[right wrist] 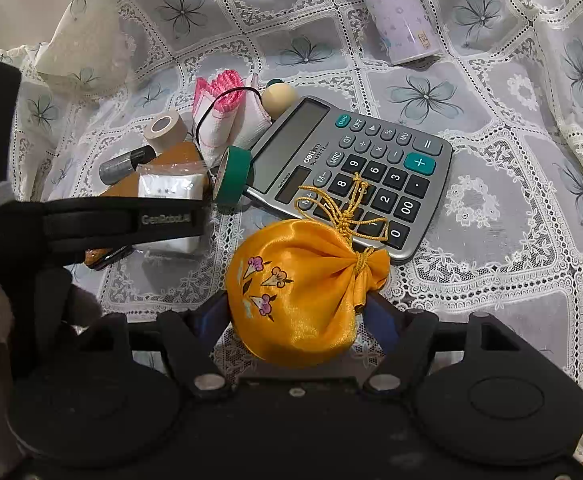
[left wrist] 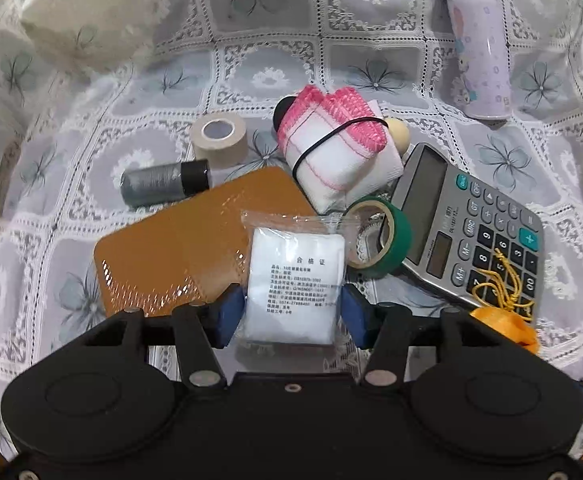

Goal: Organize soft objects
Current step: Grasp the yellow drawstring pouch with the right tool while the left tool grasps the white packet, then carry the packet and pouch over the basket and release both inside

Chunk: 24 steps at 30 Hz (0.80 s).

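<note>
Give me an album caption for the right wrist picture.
Right hand-held gripper closes around a yellow pouch, its cord trailing over a calculator on a lace tablecloth.

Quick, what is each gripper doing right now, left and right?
Left gripper: shut on the clear plastic packet of white cotton pads.
Right gripper: shut on the yellow satin drawstring pouch with embroidered flowers.

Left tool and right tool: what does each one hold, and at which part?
The left tool grips the white gauze packet by its two side edges, near its lower end. The right tool grips the yellow satin pouch across its body.
</note>
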Each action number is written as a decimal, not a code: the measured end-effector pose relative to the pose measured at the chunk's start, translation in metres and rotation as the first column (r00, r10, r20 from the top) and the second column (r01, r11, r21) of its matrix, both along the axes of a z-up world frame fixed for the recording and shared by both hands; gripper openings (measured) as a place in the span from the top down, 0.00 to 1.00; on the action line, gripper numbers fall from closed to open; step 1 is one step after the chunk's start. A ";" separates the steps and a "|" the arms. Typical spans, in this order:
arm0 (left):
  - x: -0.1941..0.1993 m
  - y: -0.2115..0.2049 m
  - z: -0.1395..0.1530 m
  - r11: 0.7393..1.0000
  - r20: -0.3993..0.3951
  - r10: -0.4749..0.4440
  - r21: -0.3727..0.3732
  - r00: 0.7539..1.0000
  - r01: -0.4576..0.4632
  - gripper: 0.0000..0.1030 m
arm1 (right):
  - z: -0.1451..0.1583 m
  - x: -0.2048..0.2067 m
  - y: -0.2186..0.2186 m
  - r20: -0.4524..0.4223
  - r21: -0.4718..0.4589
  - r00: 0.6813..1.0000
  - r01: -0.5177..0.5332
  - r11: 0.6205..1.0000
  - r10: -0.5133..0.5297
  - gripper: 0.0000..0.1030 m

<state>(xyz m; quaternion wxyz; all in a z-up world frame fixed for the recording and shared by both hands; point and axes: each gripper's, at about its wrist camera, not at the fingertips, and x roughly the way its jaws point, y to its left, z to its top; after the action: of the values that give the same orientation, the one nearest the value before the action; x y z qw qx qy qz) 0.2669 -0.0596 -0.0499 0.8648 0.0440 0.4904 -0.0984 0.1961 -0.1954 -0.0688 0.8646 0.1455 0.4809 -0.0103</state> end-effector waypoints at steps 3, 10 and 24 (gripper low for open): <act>-0.006 0.013 0.007 0.999 -0.023 0.018 -0.033 1.000 -0.019 0.51 | 0.000 0.000 0.000 0.000 -0.003 1.000 0.001 1.000 -0.001 0.29; -0.026 0.046 0.007 0.998 -0.094 0.059 -0.027 0.994 -0.061 0.51 | 0.000 0.001 0.001 0.002 -0.018 1.000 -0.004 1.000 0.004 0.28; -0.031 0.061 -0.011 0.995 -0.083 0.086 -0.035 0.993 -0.090 0.36 | -0.003 0.009 0.011 -0.007 -0.080 1.000 -0.005 0.997 0.005 0.18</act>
<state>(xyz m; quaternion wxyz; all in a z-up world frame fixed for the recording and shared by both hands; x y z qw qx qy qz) 0.2356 0.0018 -0.0612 0.8482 0.0015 0.5248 -0.0714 0.2050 -0.1841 -0.0716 0.8681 0.1092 0.4835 -0.0279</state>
